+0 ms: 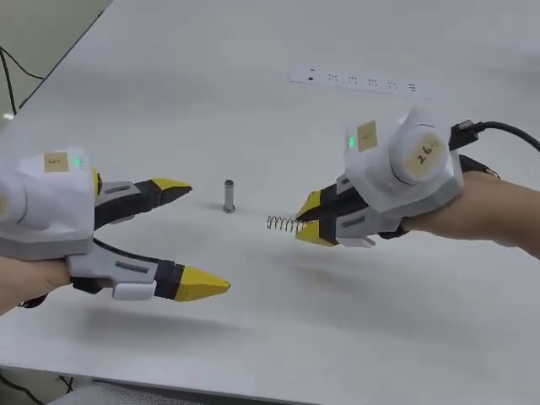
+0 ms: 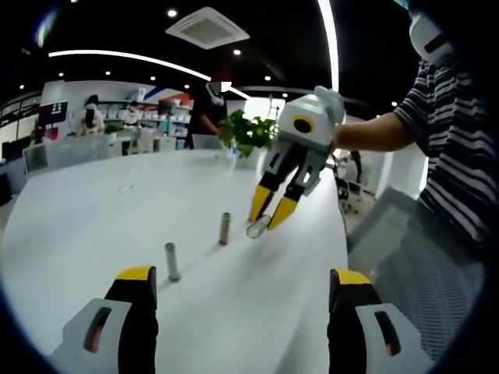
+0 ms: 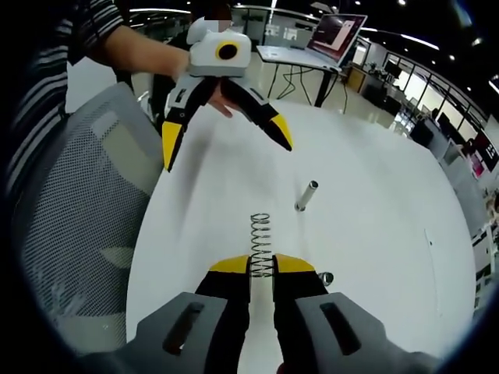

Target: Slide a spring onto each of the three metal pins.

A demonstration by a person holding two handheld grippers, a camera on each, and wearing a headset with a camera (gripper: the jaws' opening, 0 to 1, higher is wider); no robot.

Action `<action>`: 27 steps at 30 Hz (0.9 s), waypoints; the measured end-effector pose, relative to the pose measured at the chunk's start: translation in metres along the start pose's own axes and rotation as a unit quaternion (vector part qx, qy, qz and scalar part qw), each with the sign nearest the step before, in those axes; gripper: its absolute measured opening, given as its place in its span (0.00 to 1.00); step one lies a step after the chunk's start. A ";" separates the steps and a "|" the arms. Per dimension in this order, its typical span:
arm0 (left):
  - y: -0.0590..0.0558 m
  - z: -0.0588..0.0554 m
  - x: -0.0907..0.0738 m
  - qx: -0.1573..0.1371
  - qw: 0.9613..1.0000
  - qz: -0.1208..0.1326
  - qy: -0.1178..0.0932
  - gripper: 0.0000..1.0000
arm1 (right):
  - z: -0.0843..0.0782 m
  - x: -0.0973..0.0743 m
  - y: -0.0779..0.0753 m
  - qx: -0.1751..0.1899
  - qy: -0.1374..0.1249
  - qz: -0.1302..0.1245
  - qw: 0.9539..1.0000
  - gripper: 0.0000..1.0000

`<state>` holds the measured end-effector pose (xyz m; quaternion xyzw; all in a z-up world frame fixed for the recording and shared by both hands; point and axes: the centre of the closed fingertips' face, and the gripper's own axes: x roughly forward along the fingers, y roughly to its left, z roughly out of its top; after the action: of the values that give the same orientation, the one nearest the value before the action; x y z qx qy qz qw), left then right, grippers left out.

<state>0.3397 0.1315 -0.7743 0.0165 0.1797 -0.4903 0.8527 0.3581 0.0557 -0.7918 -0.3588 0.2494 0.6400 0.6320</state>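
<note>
My right gripper (image 1: 305, 221) is shut on one end of a thin wire spring (image 1: 284, 224), which sticks out level from its yellow tips toward the left. A short upright metal pin (image 1: 229, 196) stands on the white table (image 1: 278, 321) just left of the spring's free end. In the right gripper view the spring (image 3: 260, 234) rises from my jaws, with that pin (image 3: 306, 196) beyond and a second pin (image 3: 325, 277) close by the right jaw. My left gripper (image 1: 192, 236) is open and holds nothing. The left gripper view has two pins (image 2: 171, 261) (image 2: 224, 228) and the right gripper (image 2: 269, 216).
A white power strip (image 1: 354, 81) lies at the far side of the table. The table's near edge runs just below my left gripper. A mesh office chair (image 3: 86, 202) stands beside the table, and a person in a striped shirt (image 2: 448, 117) is on that side.
</note>
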 end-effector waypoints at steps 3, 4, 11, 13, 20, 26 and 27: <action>-0.002 0.000 0.003 0.003 1.000 -0.008 0.004 0.86 | -0.002 0.000 0.001 0.000 0.002 0.002 1.000 0.07; -0.003 0.000 0.004 0.004 1.000 -0.011 0.004 0.84 | -0.002 0.000 0.002 -0.001 0.002 0.003 1.000 0.07; -0.005 0.006 0.012 0.008 1.000 -0.028 0.002 0.76 | -0.003 0.001 0.007 -0.004 0.004 0.004 1.000 0.07; -0.006 0.008 0.015 0.012 0.999 -0.033 0.003 0.71 | -0.002 0.000 0.008 -0.002 0.002 0.005 1.000 0.07; -0.012 0.013 0.027 0.008 0.998 -0.054 -0.001 0.61 | 0.000 -0.003 0.012 -0.005 0.004 0.004 1.000 0.07; -0.018 0.012 0.038 0.016 0.997 -0.074 0.007 0.46 | 0.001 -0.004 0.013 -0.003 0.007 0.002 1.000 0.07; -0.018 0.013 0.040 0.016 0.997 -0.074 0.006 0.45 | 0.001 -0.004 0.013 -0.003 0.008 0.002 1.000 0.07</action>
<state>0.3462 0.0862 -0.7718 0.0198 0.1770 -0.5552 0.8124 0.3450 0.0533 -0.7900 -0.3653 0.2531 0.6393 0.6276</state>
